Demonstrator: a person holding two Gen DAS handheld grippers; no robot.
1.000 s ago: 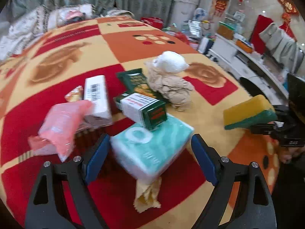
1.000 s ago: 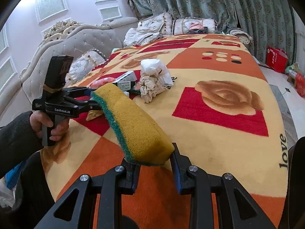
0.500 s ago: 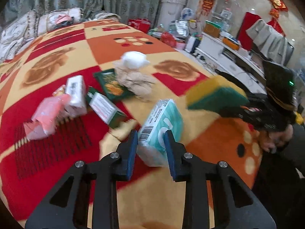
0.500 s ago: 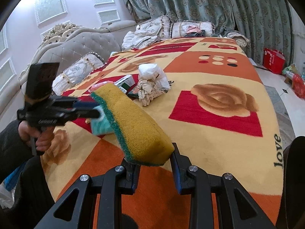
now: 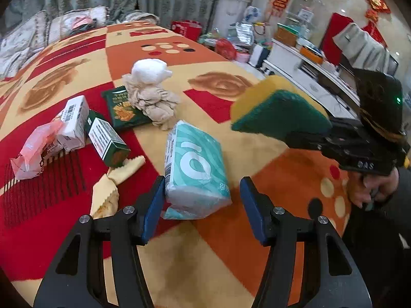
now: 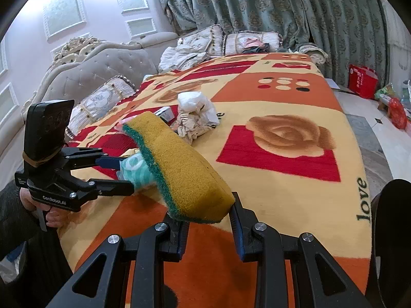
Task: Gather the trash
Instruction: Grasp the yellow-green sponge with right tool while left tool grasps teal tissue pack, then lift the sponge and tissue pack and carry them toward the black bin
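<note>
A teal tissue pack (image 5: pixel 195 159) lies on the patterned blanket (image 5: pixel 282 184), between the blue pads of my left gripper (image 5: pixel 201 195). Its jaws are opening; the right pad stands well clear of the pack, the left one is close beside it. In the right wrist view the left gripper (image 6: pixel 123 173) and the tissue pack (image 6: pixel 136 169) show partly behind the sponge. My right gripper (image 6: pixel 206 220) is shut on a yellow and green sponge (image 6: pixel 179 164), held in the air. The sponge (image 5: pixel 277 110) hovers right of the pack.
More litter lies on the blanket to the left: crumpled tissues (image 5: pixel 151 95), a green packet (image 5: pixel 123 110), a white carton (image 5: pixel 74 120), a green and white box (image 5: pixel 108 141), a pink bag (image 5: pixel 36 146), a yellow wrapper (image 5: pixel 113 184). Pillows and a sofa back (image 6: pixel 102 69) border the far side.
The left gripper shut on the tissue pack, carried it right, away from the litter pile, and now stands open with the pack resting on the blanket. The right gripper kept still with the sponge.
</note>
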